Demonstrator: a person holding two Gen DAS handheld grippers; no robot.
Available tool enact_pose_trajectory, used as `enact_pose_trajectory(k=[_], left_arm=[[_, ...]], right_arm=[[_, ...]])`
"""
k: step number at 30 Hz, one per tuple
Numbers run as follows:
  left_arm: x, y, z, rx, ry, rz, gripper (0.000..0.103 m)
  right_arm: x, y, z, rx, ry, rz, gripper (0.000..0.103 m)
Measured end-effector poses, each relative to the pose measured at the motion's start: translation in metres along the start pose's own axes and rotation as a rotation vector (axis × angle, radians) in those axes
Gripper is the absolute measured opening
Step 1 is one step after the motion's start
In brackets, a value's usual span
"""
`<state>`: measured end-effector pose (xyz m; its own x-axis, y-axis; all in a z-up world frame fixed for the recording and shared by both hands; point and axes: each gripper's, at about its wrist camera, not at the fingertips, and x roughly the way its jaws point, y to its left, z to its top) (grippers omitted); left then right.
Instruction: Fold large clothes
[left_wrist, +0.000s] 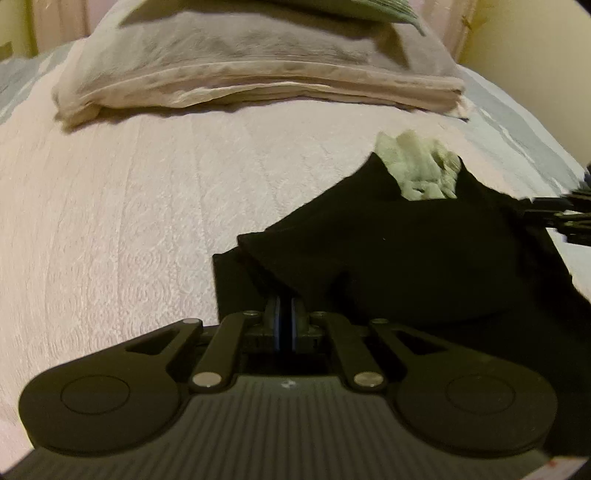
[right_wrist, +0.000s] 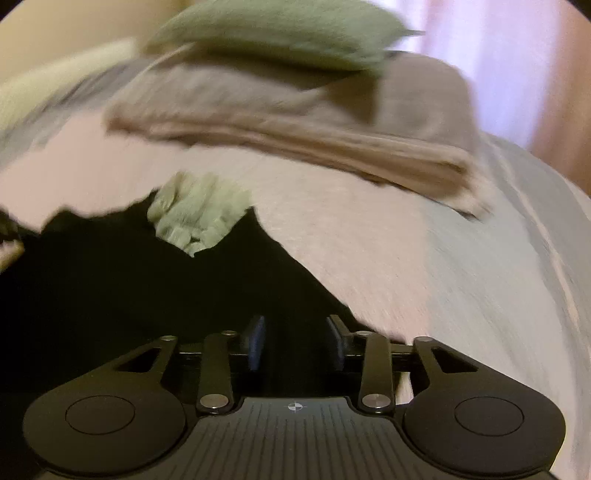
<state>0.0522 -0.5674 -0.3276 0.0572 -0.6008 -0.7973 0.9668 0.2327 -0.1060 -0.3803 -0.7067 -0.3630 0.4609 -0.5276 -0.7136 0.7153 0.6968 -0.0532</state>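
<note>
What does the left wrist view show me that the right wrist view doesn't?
Only the left wrist view shows the left gripper, jaws shut on a fold of the black garment, with the other gripper's tip entering at its right edge. Only the right wrist view shows the right gripper, jaws open over the cloth. Both show the pale green bundle, the stacked beige bedding and the pink bedspread.

The garment (left_wrist: 424, 258) is plain black. A crumpled cloth (left_wrist: 421, 170) on it is pale green. The bed (left_wrist: 129, 221) cover is pale pink with a faint swirl texture, and grey-blue at the edges. The pillow (left_wrist: 258, 62) is beige. Both claws are black with blue pads (right_wrist: 258, 339).
</note>
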Motion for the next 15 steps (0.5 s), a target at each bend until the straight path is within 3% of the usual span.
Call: enact_pose_trajectory(k=[2,5,7,11,15], left_arm=[[0.005,-0.002,0.000,0.010,0.034,0.025,0.003],[0.013,0.000,-0.004,0.015,0.101,0.054,0.004],[0.007,0.000,-0.005,0.044,0.108,0.078,0.004],[-0.023,0.002,-0.003,0.047,0.065,0.120,0.005],[-0.041,-0.012,0.002,0.080,-0.008,0.062,0.006]], right_arm=[[-0.014,-0.002,-0.019,0.090,0.009,-0.007,0.037],[-0.011,-0.009,-0.054,0.190,0.145,-0.008,0.038],[-0.025,-0.013,-0.064,0.244,0.113,-0.011,0.037],[-0.054,-0.005,-0.064,0.292,0.112,-0.057,0.038],[-0.069,0.010,-0.060,0.278,0.064,-0.024,0.038]])
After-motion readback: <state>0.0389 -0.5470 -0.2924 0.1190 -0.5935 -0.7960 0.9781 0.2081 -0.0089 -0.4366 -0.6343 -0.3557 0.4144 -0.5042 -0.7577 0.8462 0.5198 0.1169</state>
